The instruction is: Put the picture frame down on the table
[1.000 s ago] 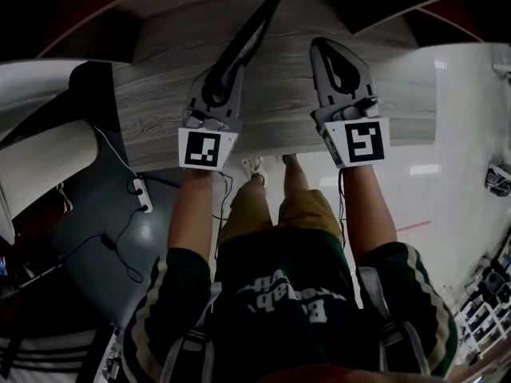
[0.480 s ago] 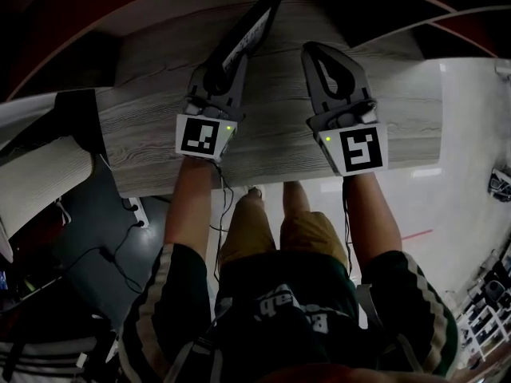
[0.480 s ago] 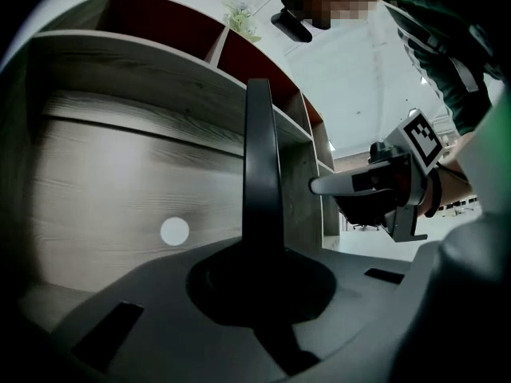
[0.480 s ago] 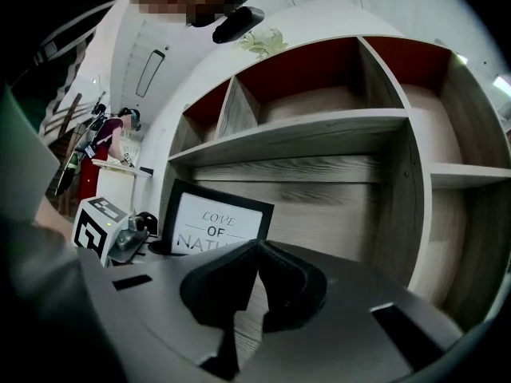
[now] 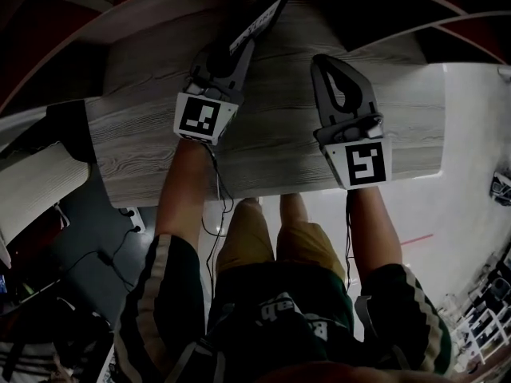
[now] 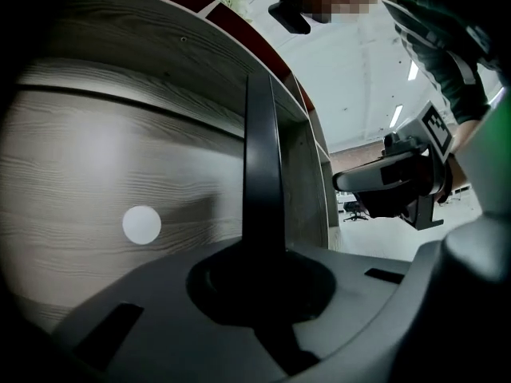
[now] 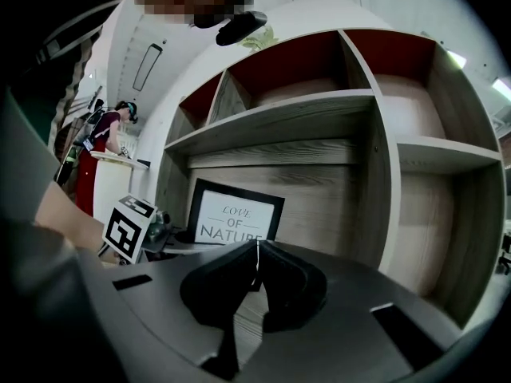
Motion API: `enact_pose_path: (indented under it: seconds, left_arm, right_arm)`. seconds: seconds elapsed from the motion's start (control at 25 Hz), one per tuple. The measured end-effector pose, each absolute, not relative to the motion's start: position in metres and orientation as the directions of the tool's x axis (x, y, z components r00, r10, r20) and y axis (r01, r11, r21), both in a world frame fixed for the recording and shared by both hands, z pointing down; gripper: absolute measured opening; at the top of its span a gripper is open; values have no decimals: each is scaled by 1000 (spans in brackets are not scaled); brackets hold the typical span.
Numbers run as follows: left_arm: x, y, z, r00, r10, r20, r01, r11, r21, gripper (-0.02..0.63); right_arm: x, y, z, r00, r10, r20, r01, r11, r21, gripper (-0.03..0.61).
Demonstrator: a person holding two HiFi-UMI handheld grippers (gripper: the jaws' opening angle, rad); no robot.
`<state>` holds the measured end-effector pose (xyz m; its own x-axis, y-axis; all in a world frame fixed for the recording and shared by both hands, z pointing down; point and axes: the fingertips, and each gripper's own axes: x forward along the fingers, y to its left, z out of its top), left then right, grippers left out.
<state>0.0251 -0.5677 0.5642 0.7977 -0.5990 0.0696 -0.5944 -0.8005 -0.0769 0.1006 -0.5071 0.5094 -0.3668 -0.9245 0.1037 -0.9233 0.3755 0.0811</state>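
Jaws of the left gripper (image 6: 263, 274) are clamped on one side edge of the picture frame (image 6: 261, 166). The frame runs straight ahead from them, edge-on, over the far part of the table (image 5: 279, 142). In the right gripper view it stands upright, print facing the person; whether its lower edge touches the wood I cannot tell. The right gripper (image 5: 339, 82) hangs closed and empty just beside it. Lowering the frame, I judge, falls to the left gripper alone.
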Motion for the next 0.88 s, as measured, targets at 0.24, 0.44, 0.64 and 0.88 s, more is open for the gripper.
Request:
enact_pose_path:
  seconds: [0.24, 0.44, 0.64, 0.88]
  left_arm:
    - [38, -587, 573, 800, -595, 78, -589, -803, -86, 28]
    - [44, -601, 574, 795, -600, 87, -594, -800, -87, 28]
    - [47, -611, 575, 788, -607, 104, -598, -794, -112, 28]
    - [44, -621, 580, 767, -629, 127, -622, -777, -93, 28]
  right_arm:
    - [116, -509, 520, -354, -928, 119, -929, 363, 67, 35]
    - [123, -514, 525, -361, -924, 124, -926, 371, 67, 35]
    - [126, -517, 528, -361, -924, 128, -927, 371, 59, 35]
    - [129, -520, 531, -367, -921, 132, -925, 377, 53, 35]
